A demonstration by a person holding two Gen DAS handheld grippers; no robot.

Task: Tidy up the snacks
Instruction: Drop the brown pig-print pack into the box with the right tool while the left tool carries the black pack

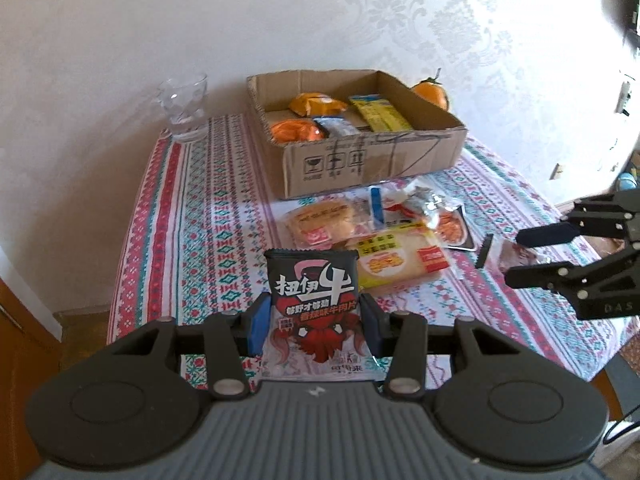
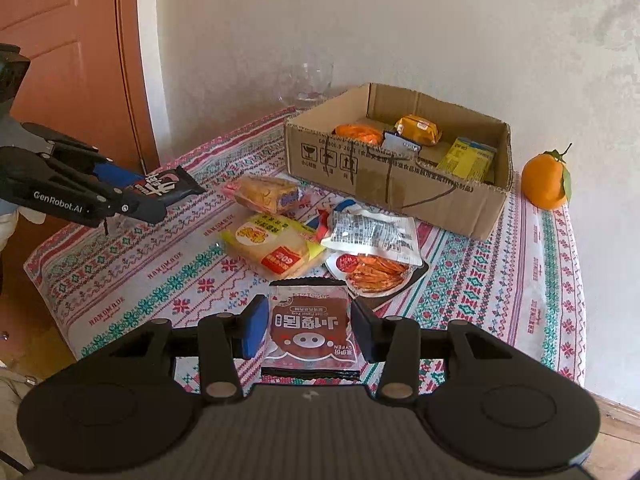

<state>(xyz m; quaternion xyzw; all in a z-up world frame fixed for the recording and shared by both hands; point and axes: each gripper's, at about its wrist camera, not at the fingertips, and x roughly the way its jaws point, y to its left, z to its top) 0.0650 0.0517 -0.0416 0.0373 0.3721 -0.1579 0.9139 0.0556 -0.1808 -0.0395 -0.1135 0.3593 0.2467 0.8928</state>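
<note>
My left gripper is shut on a black beef-jerky packet, held upright above the near part of the table; it also shows in the right wrist view. My right gripper is shut on a dark red pork-snack packet, held above the table's front; in the left wrist view the gripper shows at the right with the packet between its fingers. A cardboard box with several snacks inside stands at the back. Several snack packets lie in a pile in front of the box.
A glass cup stands at the back left by the wall. An orange sits to the right of the box. The patterned tablecloth covers a small table. A wooden door is at the left.
</note>
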